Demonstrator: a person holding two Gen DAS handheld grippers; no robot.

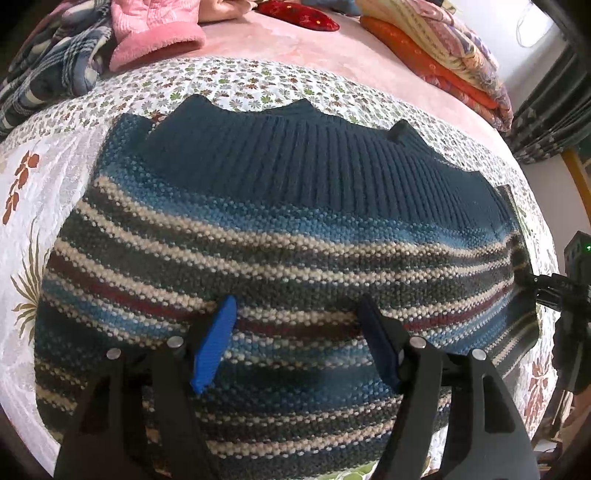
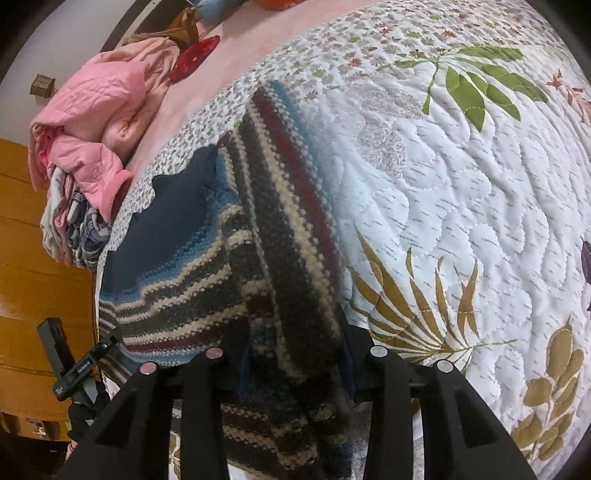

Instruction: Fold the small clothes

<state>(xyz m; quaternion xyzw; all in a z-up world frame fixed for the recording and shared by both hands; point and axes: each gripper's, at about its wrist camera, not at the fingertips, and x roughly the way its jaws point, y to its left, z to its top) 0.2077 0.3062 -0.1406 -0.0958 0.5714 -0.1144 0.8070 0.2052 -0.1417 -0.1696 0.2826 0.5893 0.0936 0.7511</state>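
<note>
Striped knit sweater [image 1: 280, 236], navy ribbed band + blue, cream, grey & maroon stripes, lies spread on the white quilted bedspread with leaf and small-flower print [image 1: 22, 206]. Ribbed navy band is at the far edge in the left wrist view; stripes run across toward the near edge.

Left gripper [image 1: 299, 339]: black arms w/ blue pads, fingers spread apart, hovering over the near-middle of the sweater. Nothing between the pads; released. Can't tell if the tips touch the knit.

Right gripper [image 2: 295, 365]: fingers clenched on a bunched fold of the striped fabric. The knit fills the gap betw. the two arms and drapes over them, so the pads are mostly hidden. From that grip a striped sleeve or side panel [image 2: 291, 177] runs away toward the far end, lifted/creased over the sweater body, which sits to the left of it in the right wrist view. In the left wrist view the right gripper's tip shows at the far right edge, at the sweater's right side.

Around: pink fleecy jacket [image 1: 155, 37] piled w/ blue-and-white plaid cloth [image 1: 55, 62] at far left, on the pink plush sheet [image 1: 295, 44]. Red embroidered cushion [image 1: 299, 14] far centre. Stack of folded orange & floral quilts [image 1: 443, 48] far right. Yellow-brown wooden panel [image 2: 33, 258] at left in the right wrist view.
</note>
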